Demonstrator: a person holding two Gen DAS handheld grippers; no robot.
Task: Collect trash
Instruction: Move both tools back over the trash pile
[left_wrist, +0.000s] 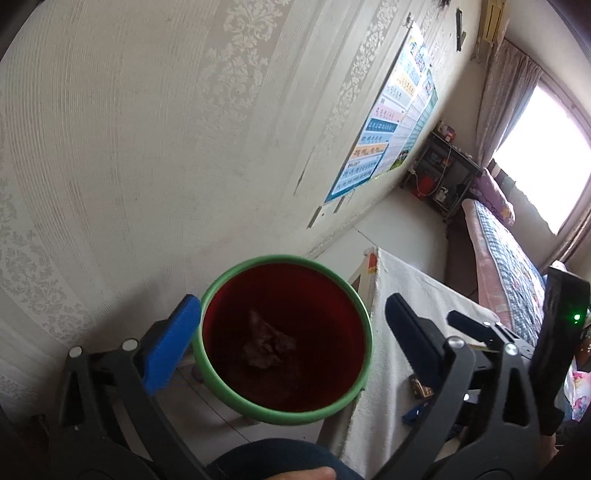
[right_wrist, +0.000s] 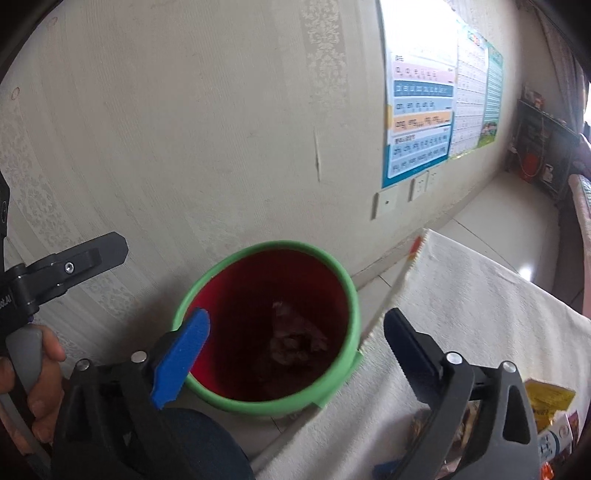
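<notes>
Wallpapered wall (left_wrist: 147, 147), red bin (left_wrist: 284, 332), both claws spread

Your right tongs (right_wrist: 295, 354) stand wide apart with nothing between them, hovering over the red bin (right_wrist: 273, 325) with its green rim, which sits on the floor against the patterned wall (right_wrist: 184, 129). A dark crumpled piece of trash (right_wrist: 291, 343) lies at the bin's bottom. To the right, the cloth-covered surface (right_wrist: 480, 306) touches the bin's rim. At far left your left hand (right_wrist: 33, 387) grips the other tool's handle. Posters (right_wrist: 421, 110) hang on the wall.
</notes>
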